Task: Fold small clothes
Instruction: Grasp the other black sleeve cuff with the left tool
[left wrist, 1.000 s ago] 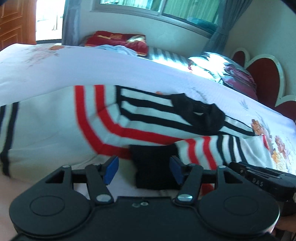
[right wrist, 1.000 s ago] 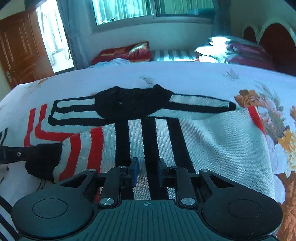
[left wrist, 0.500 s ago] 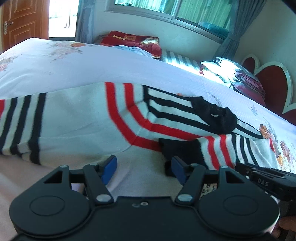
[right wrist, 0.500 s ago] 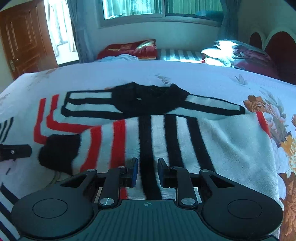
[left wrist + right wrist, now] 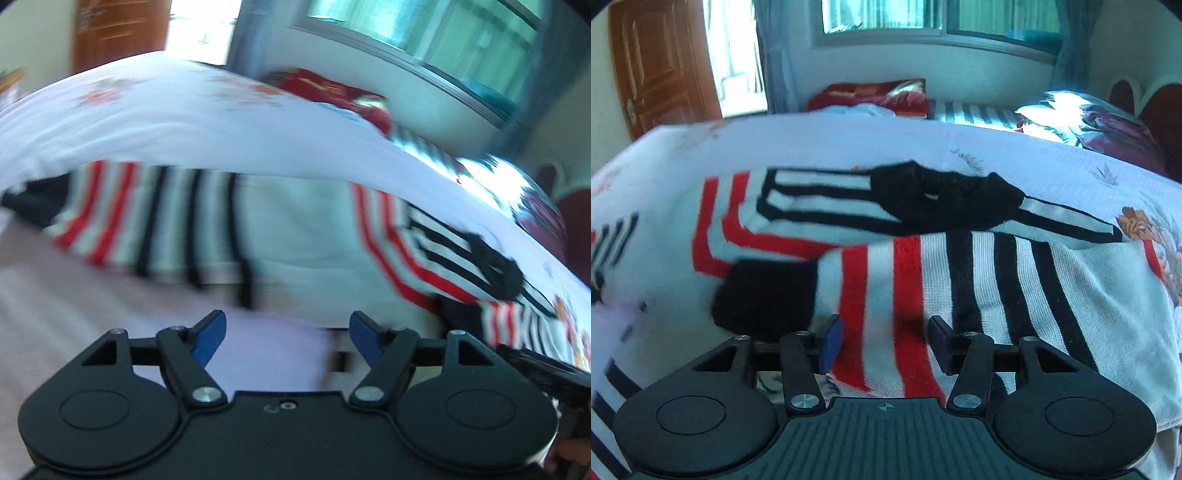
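Left claw [image 5: 288, 334]: blue pads wide apart, nothing between them, hovering over bare sheet just short of the garment's near edge. Right claw [image 5: 884, 345]: pads apart too, straddling a red band of the folded-over sleeve [image 5: 923, 295], not clamped; contact with the knit can't be confirmed. One garment only: a white knit sweater with red and black stripes and a black collar [image 5: 960, 229], lying flat on the bed with white floral sheet [image 5: 849, 144]. One sleeve lies across the body, its black cuff [image 5: 764, 299] just left of the right claw. In the blurred left view the other striped sleeve [image 5: 155, 221] stretches out flat, ahead and left of the left claw, long axis roughly crosswise to the fingers. Judgement: that sleeve is next, left claw is nearer. Far back: one red cushion [image 5: 871, 94], pillows near the headboard.
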Motion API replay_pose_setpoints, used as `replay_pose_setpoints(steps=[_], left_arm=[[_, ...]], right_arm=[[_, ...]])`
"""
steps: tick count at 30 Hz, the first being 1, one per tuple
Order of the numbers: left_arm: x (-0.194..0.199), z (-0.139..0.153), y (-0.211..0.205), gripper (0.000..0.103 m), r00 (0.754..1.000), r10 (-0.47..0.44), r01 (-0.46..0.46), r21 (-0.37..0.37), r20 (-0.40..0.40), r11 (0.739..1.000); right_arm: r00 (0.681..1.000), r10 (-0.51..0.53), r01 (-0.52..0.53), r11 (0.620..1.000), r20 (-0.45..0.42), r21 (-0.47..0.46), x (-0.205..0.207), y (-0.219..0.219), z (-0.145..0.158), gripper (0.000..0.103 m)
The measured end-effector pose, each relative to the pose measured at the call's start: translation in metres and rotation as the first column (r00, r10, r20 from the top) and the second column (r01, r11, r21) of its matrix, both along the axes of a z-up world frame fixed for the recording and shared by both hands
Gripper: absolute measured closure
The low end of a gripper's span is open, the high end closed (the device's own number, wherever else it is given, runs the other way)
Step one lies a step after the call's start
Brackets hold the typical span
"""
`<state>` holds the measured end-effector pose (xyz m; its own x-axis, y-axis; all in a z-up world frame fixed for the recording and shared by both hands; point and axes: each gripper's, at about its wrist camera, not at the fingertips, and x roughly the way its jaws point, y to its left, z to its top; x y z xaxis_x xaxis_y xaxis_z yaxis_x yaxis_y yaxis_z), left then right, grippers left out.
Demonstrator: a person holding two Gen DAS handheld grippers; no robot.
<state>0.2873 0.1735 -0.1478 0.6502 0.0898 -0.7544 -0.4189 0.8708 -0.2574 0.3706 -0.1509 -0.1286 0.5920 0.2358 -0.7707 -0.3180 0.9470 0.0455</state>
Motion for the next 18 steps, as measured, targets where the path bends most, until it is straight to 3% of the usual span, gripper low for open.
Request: replay_pose_setpoints(steps=[4, 8, 12, 15, 17, 18], left_arm=[[-0.021, -0.007, 0.049, 0.031, 0.991, 0.134, -0.134, -0.027, -0.015, 0.991], [-0.031, -0.019, 0.094, 0.034, 0.966, 0.259, -0.259, -0.110, -0.017, 0.959], [-0.028, -0.028, 0.126, 0.038, 0.936, 0.349, -0.335, -0.197, 0.040, 0.922], [-0.017, -0.032, 0.139, 0.039, 0.921, 0.381, -0.358, -0.200, 0.086, 0.912], [-0.010, -0.034, 0.146, 0.048, 0.911, 0.399, -0.375, -0.197, 0.104, 0.906], [-0.009, -0.036, 0.150, 0.059, 0.907, 0.406, -0.381, -0.193, 0.109, 0.904]], right_arm=[[0.999, 0.009, -0.010, 0.999, 0.035, 0.041, -0.005, 0.007, 0.011, 0.052], [1.000, 0.017, -0.017, 0.999, 0.020, 0.046, -0.007, 0.015, 0.011, 0.052], [1.000, -0.005, 0.005, 0.999, -0.001, 0.053, -0.006, 0.016, 0.006, 0.052], [1.000, -0.018, 0.018, 0.999, 0.000, 0.049, -0.007, 0.015, 0.005, 0.052], [1.000, -0.030, 0.030, 0.998, 0.002, 0.051, -0.005, 0.013, 0.006, 0.052], [0.999, -0.038, 0.038, 0.998, 0.003, 0.054, -0.005, 0.012, 0.006, 0.052]])
